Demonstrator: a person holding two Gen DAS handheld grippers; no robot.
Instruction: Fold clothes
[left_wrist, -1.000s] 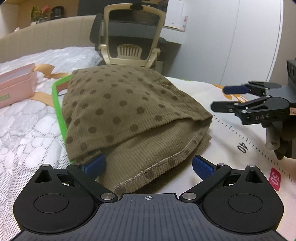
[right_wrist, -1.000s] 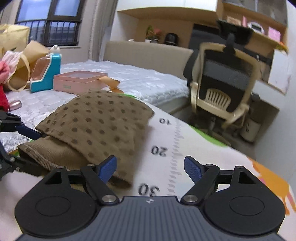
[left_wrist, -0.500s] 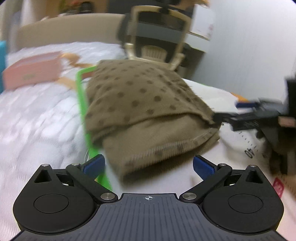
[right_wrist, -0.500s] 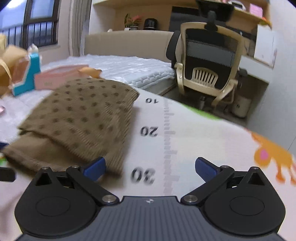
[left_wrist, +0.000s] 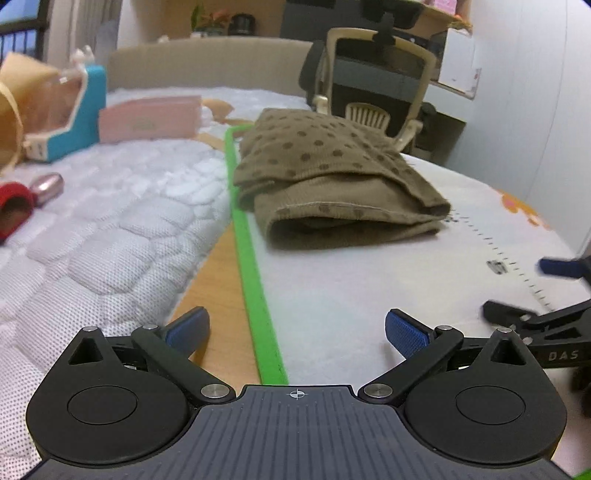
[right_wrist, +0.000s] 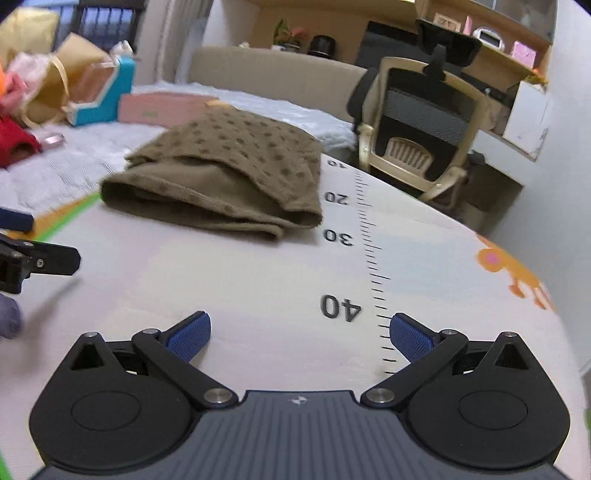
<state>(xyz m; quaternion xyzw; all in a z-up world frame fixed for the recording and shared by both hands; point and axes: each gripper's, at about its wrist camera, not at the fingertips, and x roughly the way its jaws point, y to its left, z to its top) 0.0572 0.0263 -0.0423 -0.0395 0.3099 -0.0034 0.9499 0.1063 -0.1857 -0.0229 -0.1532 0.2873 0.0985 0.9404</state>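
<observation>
While both of my grippers hang apart from the cloth, the brown polka-dot garment (left_wrist: 332, 184) lies folded on the play mat (left_wrist: 369, 295), at about twelve o'clock from the left gripper (left_wrist: 295, 334) and about eleven o'clock from the right gripper (right_wrist: 299, 336). Both sets of tongs stand wide apart with nothing between the blue pads (right_wrist: 190, 332), and neither one touches the fabric.

In the left wrist view the bundle sits just beside the mat's green border (left_wrist: 255, 280), near the quilted mattress (left_wrist: 110, 221); in the right wrist view its near corner rests close to the printed "30" of the ruler scale (right_wrist: 373, 258). To my eye the fold looks finished or nearly so, though the upper dotted layer lies askew over the plain one beneath, and the open mouth of the bundle faces the left gripper.

My worry is that loose top flap: if I go back in to square it and a pad catches only the upper layer, the stack could slide open and undo the fold. A push from three o'clock could also shove the bundle over the green border onto the mattress. The other gripper shows at three o'clock in the left view and nine o'clock in the right, close enough that a careless sweep might knock the two together.
</observation>
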